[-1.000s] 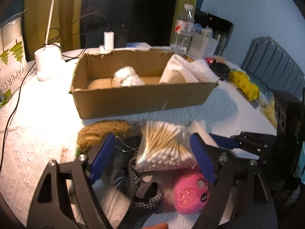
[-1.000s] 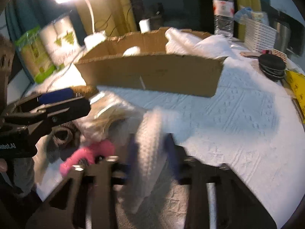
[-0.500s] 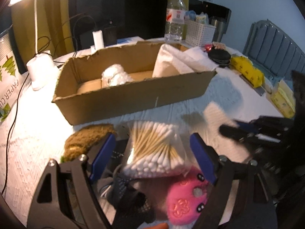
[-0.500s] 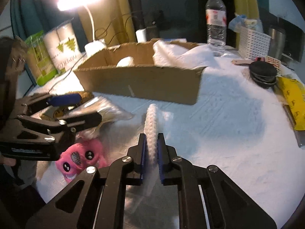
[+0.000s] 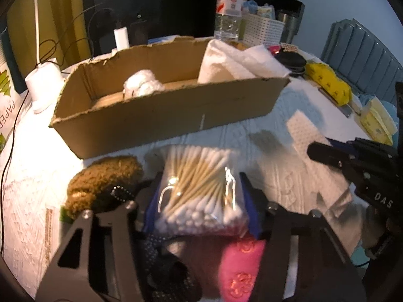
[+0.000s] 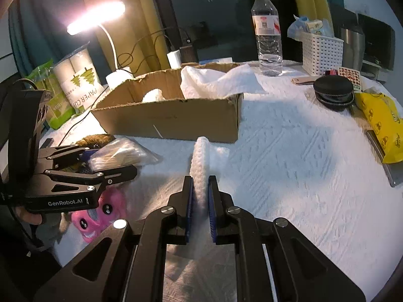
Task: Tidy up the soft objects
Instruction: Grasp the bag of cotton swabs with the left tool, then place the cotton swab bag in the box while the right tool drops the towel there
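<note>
My left gripper (image 5: pixel 200 201) straddles a clear bag of cotton swabs (image 5: pixel 199 188); its jaws are closing and the blue pads press the bag's sides. Around the bag lie a brown fuzzy piece (image 5: pixel 103 178), a pink plush toy (image 5: pixel 239 264) and a black dotted item (image 5: pixel 163 259). My right gripper (image 6: pixel 200 193) is shut on a white textured cloth (image 6: pixel 201 156) standing on edge above the table. Beyond both stands an open cardboard box (image 6: pixel 176 120) holding a white wad (image 5: pixel 141 85) and a white towel (image 5: pixel 231 63). From the right wrist view the left gripper (image 6: pixel 110 161) shows at left.
A lit desk lamp (image 6: pixel 95 17), a paper-cup pack (image 6: pixel 78 83) and cables stand behind the box at left. A water bottle (image 6: pixel 267 32), white basket (image 6: pixel 322 50), black round pouch (image 6: pixel 332 93) and yellow packet (image 6: pixel 382 125) sit at right. A white cloth covers the table (image 6: pixel 302 176).
The left jaws have narrowed onto the swab bag. The right gripper has clamped the white cloth and carried it right, away from the pile.
</note>
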### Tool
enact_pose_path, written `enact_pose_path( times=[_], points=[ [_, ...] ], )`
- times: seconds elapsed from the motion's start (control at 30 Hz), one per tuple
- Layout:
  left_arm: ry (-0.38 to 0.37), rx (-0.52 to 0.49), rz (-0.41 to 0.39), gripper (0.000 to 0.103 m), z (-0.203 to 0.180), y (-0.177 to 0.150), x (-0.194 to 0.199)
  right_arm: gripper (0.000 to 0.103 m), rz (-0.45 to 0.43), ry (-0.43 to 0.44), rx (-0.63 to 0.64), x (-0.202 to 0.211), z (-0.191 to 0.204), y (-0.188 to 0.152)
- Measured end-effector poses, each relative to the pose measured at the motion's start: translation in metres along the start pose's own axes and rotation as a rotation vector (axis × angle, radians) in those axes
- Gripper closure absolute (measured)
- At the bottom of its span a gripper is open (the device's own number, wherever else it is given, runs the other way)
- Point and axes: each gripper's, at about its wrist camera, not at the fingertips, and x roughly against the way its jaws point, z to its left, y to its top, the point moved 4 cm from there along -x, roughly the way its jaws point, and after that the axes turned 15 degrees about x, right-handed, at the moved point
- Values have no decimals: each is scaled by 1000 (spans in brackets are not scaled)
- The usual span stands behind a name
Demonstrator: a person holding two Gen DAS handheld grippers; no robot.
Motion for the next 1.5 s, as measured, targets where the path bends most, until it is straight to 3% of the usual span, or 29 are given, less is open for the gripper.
enact_pose_path(
  times=[0.4, 0.53, 0.7, 0.9, 1.03, 1.3, 1.5],
  points=[
    [-82, 0, -88, 47, -6, 13, 43, 91, -49, -4, 71, 17, 19, 27],
    [-91, -5, -97, 53, -2, 17, 48, 91, -58, -14, 88, 20, 22, 36],
    [-94, -12, -74, 54, 4, 14, 47, 91, -60, -25, 101, 22, 28, 44],
    [-46, -58, 47, 49, 10, -10, 25, 91, -48, -28, 112, 21, 34, 44],
    [-29, -103, 40, 47, 8, -18, 24, 91, -39, -25, 113, 18, 36, 43],
    [-87, -73, 53, 59, 12, -15, 26, 91, -47, -33, 122, 23, 37, 47],
    [-160, -25, 14, 60, 14, -2, 49, 91, -53, -47, 126, 28, 34, 52]
  ],
)
